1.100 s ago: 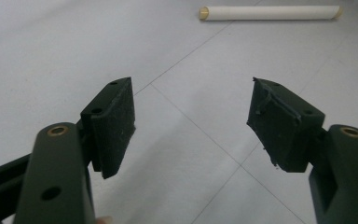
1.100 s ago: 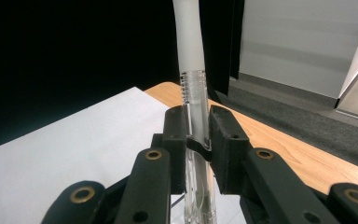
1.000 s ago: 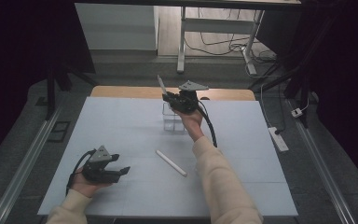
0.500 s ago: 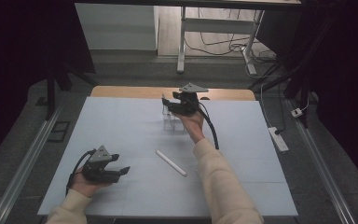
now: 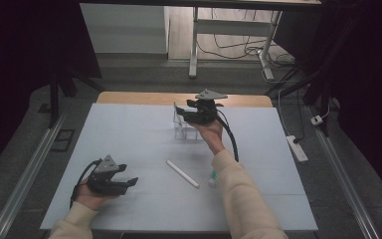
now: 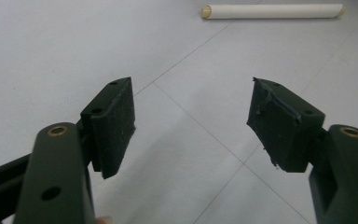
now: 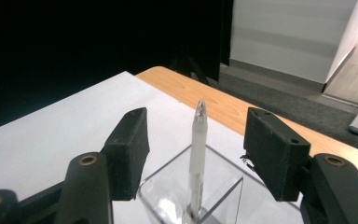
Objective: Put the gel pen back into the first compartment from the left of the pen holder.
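A slim white pen stands upright in a clear square holder near the far middle of the white table top. My right gripper hovers over the holder. Its jaws have just opened, and they stand apart on either side of the pen's tip without touching it. In the high view the right gripper points left above the holder. My left gripper rests open near the table's front left with nothing between its jaws. A white tube lies flat on the table ahead of it.
A small pale-green thing lies beside the right sleeve, partly hidden. The table's wooden far edge shows behind the white sheet. A power strip and cables lie on the floor to the right.
The right gripper carried the tilted pen down into the clear holder and then let go of it. The left hand kept still.
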Demonstrator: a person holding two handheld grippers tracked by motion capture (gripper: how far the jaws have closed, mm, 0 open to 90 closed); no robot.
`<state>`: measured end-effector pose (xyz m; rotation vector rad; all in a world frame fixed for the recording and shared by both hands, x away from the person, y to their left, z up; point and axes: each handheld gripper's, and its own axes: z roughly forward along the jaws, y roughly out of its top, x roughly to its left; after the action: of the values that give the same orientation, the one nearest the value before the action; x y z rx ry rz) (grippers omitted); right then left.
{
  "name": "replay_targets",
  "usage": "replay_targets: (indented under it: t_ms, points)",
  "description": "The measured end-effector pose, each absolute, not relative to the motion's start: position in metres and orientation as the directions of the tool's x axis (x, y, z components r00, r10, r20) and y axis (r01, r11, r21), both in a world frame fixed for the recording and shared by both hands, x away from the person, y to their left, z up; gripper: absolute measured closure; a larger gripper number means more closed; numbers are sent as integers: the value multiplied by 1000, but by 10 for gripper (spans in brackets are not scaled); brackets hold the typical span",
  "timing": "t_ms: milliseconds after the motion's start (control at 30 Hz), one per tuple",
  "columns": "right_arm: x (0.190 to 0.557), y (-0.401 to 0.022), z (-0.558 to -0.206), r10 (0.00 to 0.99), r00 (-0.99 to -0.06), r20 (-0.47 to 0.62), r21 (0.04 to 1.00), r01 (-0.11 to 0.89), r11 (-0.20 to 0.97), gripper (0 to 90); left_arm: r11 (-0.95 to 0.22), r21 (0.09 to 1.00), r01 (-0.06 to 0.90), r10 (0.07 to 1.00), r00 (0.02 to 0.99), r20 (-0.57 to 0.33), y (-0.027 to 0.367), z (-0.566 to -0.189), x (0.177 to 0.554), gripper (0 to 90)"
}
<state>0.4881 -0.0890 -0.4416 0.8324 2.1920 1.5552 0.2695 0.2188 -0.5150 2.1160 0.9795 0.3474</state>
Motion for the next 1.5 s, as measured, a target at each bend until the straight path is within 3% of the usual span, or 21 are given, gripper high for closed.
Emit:
replay_targets:
  t_ms: [667,1500]
  points:
    - [464,-129,-441,596,-800,77,913,296,279,403,-414,737,533,745,665,-62,220,-515,270,318]
    - [420,-146,-442,520,-852,59,882,289,372,402,-409,739,535,751,657,-60,221,-515,270,317]
